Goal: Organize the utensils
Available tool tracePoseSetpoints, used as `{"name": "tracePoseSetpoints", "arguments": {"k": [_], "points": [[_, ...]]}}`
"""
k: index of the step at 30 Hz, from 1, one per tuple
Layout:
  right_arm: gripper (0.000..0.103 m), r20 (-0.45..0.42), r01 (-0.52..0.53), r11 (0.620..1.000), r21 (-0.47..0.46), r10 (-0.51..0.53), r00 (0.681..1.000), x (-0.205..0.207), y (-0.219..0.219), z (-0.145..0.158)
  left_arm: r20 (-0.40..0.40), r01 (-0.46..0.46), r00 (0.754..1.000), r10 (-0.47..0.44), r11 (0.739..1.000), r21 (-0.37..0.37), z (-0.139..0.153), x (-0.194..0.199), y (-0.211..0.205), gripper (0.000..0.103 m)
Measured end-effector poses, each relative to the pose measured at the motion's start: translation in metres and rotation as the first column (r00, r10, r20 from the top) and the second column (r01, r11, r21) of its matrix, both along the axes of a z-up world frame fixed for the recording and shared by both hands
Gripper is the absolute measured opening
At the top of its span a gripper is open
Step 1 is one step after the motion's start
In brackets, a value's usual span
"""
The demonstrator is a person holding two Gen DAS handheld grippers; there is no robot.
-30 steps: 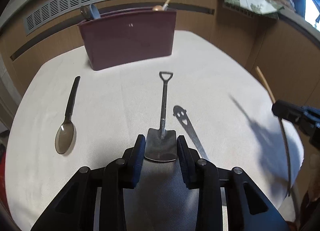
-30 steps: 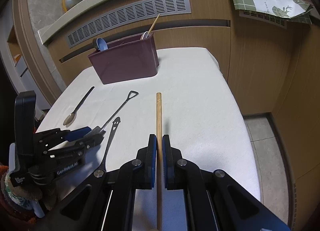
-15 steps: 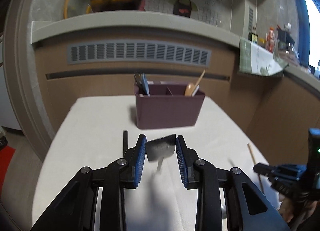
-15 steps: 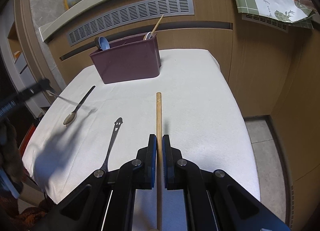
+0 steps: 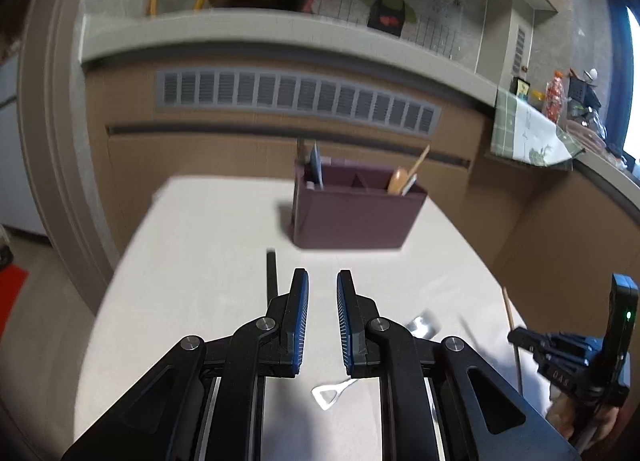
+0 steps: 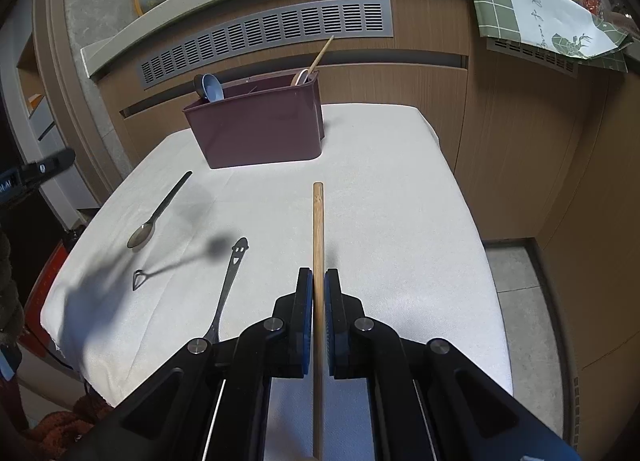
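Note:
My left gripper (image 5: 322,277) hangs above the white-clothed table (image 5: 208,245), its jaws closing with nothing between them. The metal shovel-shaped spoon (image 5: 326,397) shows blurred below the fingers, free of them; it also appears at the cloth's left (image 6: 138,281). I cannot tell whether it touches the cloth. My right gripper (image 6: 318,277) is shut on a wooden chopstick (image 6: 318,221) that points toward the maroon organizer (image 6: 260,133). A black-handled spoon (image 6: 160,213) and a smiley-handled utensil (image 6: 234,265) lie on the cloth.
The organizer (image 5: 352,217) stands at the table's far side with utensils in its end compartments. Behind it runs a wooden counter front with a vent grille (image 6: 264,33). A cabinet wall (image 6: 560,181) and the floor lie past the table's right edge.
The left gripper lifted the shovel spoon off the cloth and rose; the spoon has since slipped out and sits below the narrowed jaws. The right gripper and chopstick have not moved.

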State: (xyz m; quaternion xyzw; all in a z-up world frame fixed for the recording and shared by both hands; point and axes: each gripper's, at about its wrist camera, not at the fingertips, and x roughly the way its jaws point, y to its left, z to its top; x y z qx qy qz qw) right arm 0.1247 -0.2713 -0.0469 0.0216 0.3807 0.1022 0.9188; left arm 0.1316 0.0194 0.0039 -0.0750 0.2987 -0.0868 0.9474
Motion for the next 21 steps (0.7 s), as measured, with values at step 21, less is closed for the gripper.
{"name": "tracePoseSetpoints", "arguments": {"k": [21], "points": [[0.015,-0.128,-0.006,1.000,-0.006,0.005,0.992,0.019,-0.006,-0.042,-0.336,0.358,0.858,-0.389,0.921,-0.153,-0.103,0.049,-0.053,0.036]]}}
